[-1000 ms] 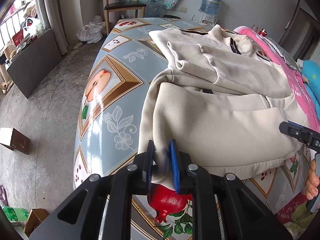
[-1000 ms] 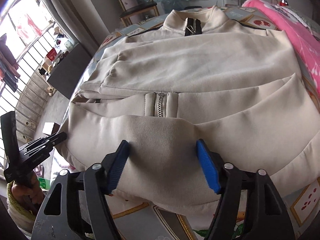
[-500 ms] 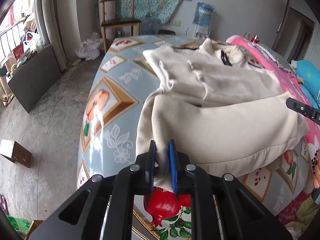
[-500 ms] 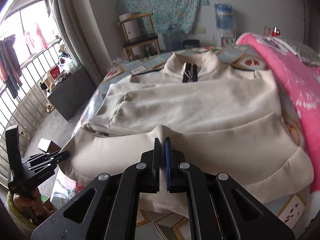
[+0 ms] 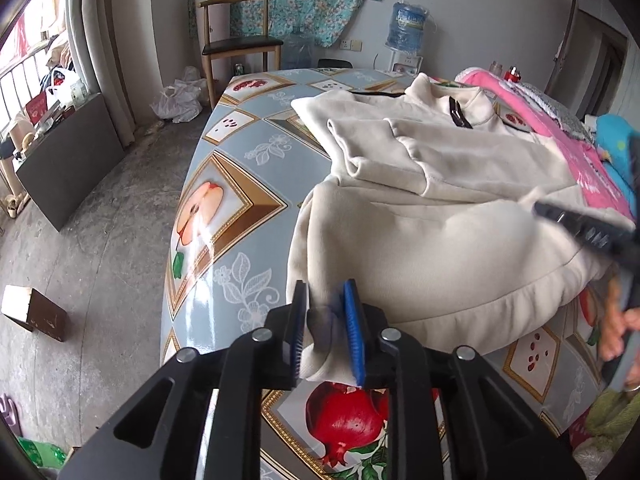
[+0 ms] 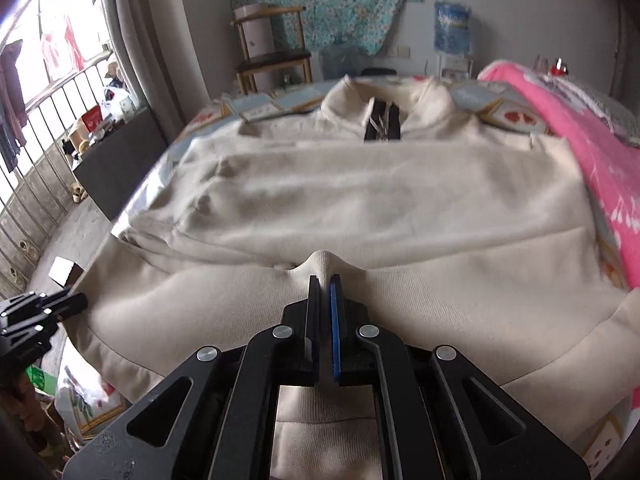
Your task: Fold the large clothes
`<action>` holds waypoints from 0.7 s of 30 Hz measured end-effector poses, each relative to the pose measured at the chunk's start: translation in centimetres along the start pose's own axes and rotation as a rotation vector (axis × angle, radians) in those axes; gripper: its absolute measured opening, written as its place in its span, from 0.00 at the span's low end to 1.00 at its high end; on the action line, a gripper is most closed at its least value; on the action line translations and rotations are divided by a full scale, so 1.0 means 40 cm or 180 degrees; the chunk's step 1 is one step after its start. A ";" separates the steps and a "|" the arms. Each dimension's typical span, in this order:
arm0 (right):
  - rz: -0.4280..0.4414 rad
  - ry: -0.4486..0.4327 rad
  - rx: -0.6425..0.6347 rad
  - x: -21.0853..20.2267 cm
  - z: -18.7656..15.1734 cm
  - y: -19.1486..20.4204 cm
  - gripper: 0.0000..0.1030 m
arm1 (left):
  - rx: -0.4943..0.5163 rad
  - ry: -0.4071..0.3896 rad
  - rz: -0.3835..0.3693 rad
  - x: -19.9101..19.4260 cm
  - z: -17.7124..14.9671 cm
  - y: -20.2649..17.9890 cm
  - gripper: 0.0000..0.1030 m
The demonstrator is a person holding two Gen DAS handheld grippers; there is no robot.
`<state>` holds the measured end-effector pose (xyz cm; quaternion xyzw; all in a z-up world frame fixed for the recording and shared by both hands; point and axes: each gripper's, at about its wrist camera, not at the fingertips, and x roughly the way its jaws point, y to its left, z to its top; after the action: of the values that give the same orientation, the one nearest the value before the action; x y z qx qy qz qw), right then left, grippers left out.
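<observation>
Left wrist view: your left hand-held gripper point(image 5: 326, 330) has the near left corner of the cream jacket point(image 5: 432, 248) between its blue pads; the jaws are opening, and the bunched hem cloth between them looks slack rather than pinched.
Right wrist view: your right hand-held gripper point(image 6: 324, 330) is clenched on a raised pleat of the jacket's point(image 6: 360, 208) bottom hem, pads nearly together with cloth pressed between them.
Jacket, place: it lies spread on the desk point(image 5: 240, 184), collar at the far end, ribbed hem at the near edge and hanging slightly over it.
Jacket, fold state: both sleeves lie folded across the chest; the lower part is lifted and humped toward the collar.
Jacket, collar: a dark zip placket point(image 6: 382, 124) shows at the neck.
Desk: covered by a glossy blue cloth printed with fruit; a red pomegranate print point(image 5: 348, 420) sits just below the jacket's near left corner.
Right of the jacket: a pink blanket point(image 6: 568, 128) lies along that side, touching the jacket's edge.
Beyond the jacket's collar: a wooden chair point(image 5: 236, 44) stands against a floral wall hanging, with a water dispenser bottle point(image 5: 408, 24) farther right.
Left of the jacket: bare concrete floor, with a small brown box point(image 5: 34, 312) well apart from the desk.
Other gripper seen: your right one crosses the jacket's right edge in the left wrist view, blurred, with fingers point(image 5: 616, 320) below it.
</observation>
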<state>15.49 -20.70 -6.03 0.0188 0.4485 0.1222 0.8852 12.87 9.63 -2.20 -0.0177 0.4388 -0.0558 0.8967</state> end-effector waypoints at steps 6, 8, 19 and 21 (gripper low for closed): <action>0.0086 -0.0076 0.0090 -0.023 0.007 -0.008 0.04 | 0.0075 -0.0159 -0.0178 -0.022 0.046 -0.016 0.28; 0.0116 -0.0154 0.0108 -0.042 0.016 -0.007 0.04 | 0.0257 -0.0058 -0.0242 0.000 0.069 -0.050 0.42; 0.0138 -0.0011 0.0139 -0.020 -0.004 -0.018 0.04 | 0.0714 0.0334 0.0108 0.143 0.090 -0.129 0.48; 0.0149 -0.0009 0.0141 -0.020 -0.006 -0.019 0.04 | 0.0637 0.0300 0.0132 0.146 0.087 -0.121 0.34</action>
<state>14.99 -21.63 -5.66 0.0490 0.4492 0.1329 0.8821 18.76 4.11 -4.24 0.0837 0.4730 -0.0816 0.8733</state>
